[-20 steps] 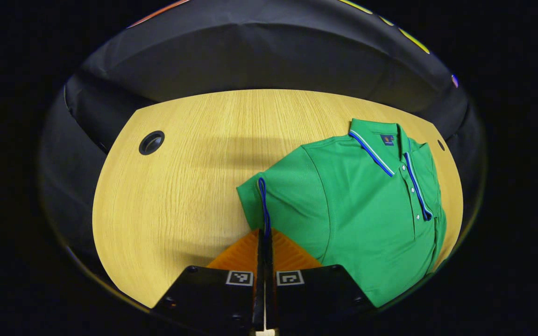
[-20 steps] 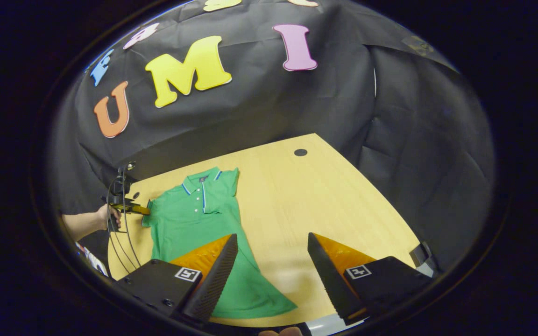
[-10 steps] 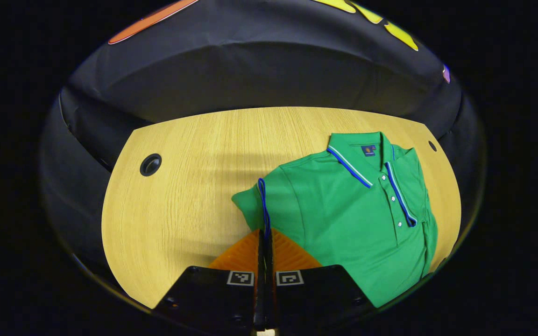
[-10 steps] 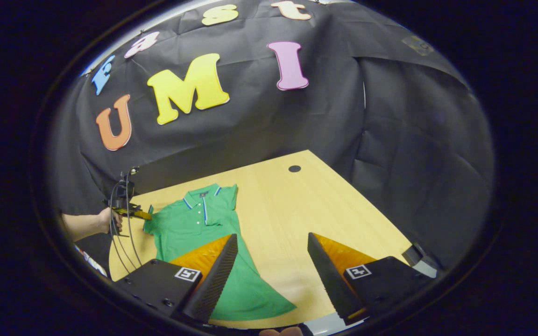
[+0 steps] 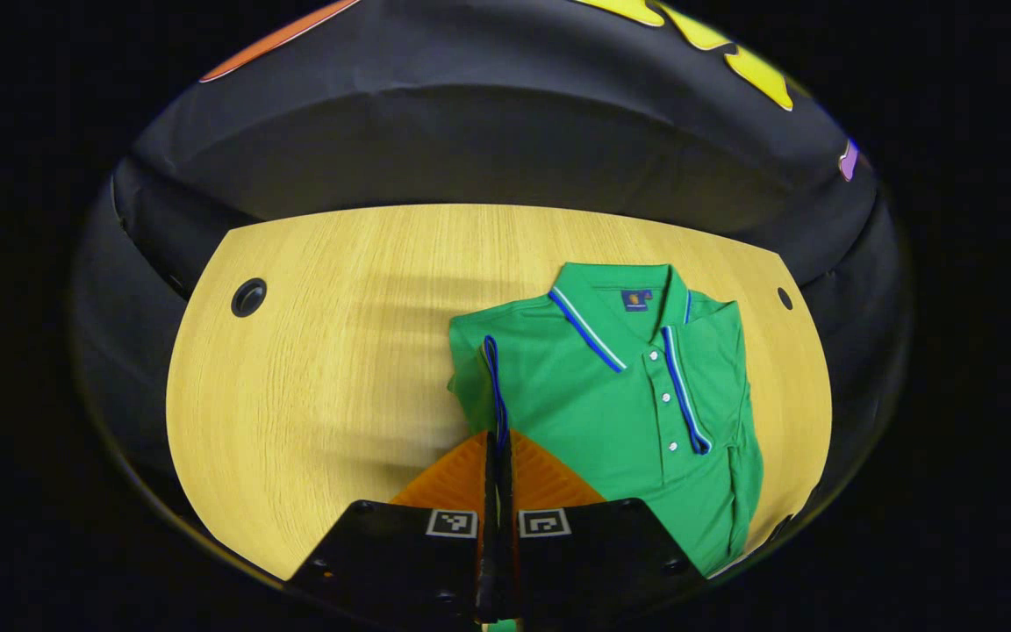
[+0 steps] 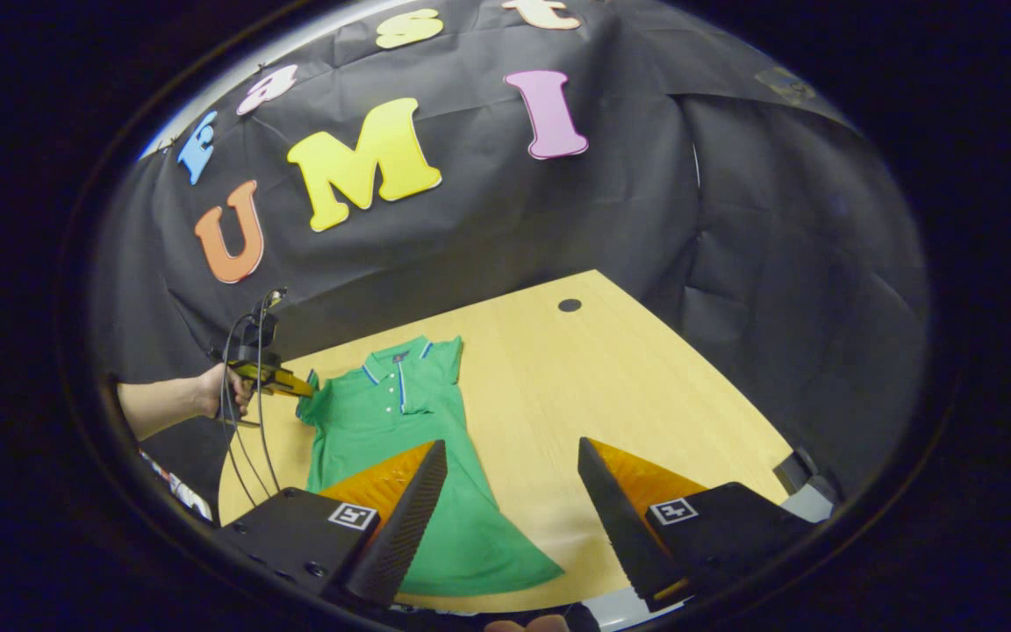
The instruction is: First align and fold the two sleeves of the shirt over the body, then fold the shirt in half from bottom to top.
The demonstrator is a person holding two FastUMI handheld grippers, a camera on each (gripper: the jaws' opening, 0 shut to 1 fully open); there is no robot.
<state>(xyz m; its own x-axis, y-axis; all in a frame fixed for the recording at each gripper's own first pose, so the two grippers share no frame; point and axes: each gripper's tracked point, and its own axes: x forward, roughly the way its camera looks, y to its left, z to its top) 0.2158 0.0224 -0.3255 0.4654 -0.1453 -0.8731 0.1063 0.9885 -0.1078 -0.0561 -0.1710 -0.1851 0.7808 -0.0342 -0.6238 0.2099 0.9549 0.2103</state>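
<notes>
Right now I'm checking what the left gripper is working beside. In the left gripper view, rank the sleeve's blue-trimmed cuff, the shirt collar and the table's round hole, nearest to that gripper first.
1. Blue-trimmed cuff: pinched at the left gripper fingertips, straight ahead.
2. Shirt collar: farther on, ahead and right.
3. Round hole: farthest, ahead and far left on the table.

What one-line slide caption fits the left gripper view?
Left gripper shut on a green shirt's sleeve, lifting it over the body on a wooden table.

Light wooden table (image 5: 339,351), round cable holes (image 5: 248,298) in it, black cloth wall (image 6: 734,219)
</notes>
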